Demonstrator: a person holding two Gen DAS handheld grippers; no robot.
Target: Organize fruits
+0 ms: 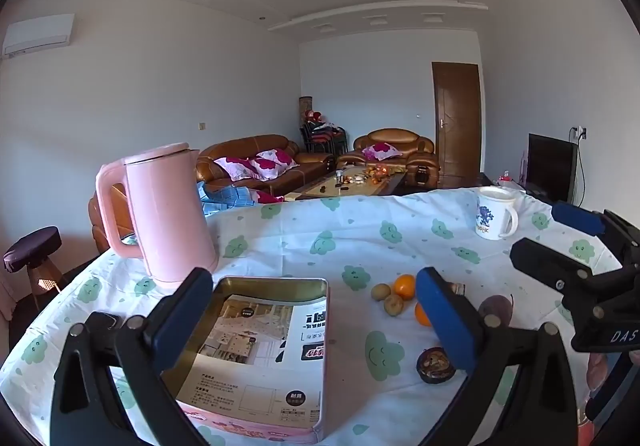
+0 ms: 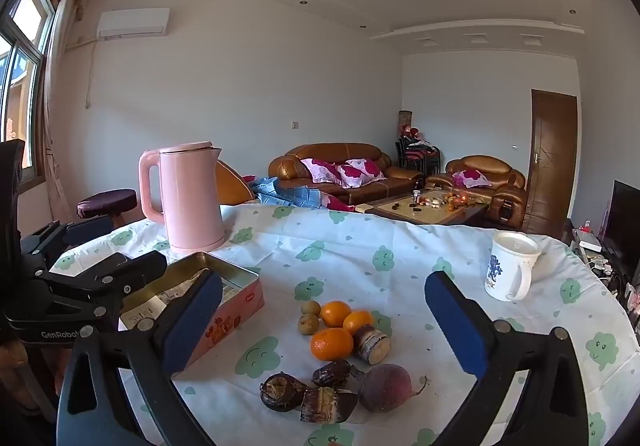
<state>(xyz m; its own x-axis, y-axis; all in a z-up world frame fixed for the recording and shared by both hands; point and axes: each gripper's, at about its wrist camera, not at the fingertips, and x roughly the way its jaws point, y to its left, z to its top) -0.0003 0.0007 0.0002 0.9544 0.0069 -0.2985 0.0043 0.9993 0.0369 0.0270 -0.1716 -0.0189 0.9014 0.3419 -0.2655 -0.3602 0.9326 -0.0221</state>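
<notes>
Fruits lie in a cluster on the clouded tablecloth: three oranges [image 2: 332, 344], two small brown-green fruits [image 2: 308, 324], a purple round fruit [image 2: 386, 386] and several dark shrivelled pieces [image 2: 282, 392]. An open pink tin box [image 1: 260, 350] with a paper leaflet inside lies left of them; it also shows in the right wrist view [image 2: 224, 310]. My left gripper [image 1: 316, 322] is open and empty above the tin. My right gripper [image 2: 324, 320] is open and empty above the fruit cluster. In the left wrist view the oranges [image 1: 404, 286] lie just right of the tin.
A pink kettle [image 2: 190, 197] stands at the table's back left. A white mug [image 2: 510, 266] stands at the right. A stool [image 2: 106, 201] stands beyond the left edge. Sofas and a coffee table lie beyond the far edge.
</notes>
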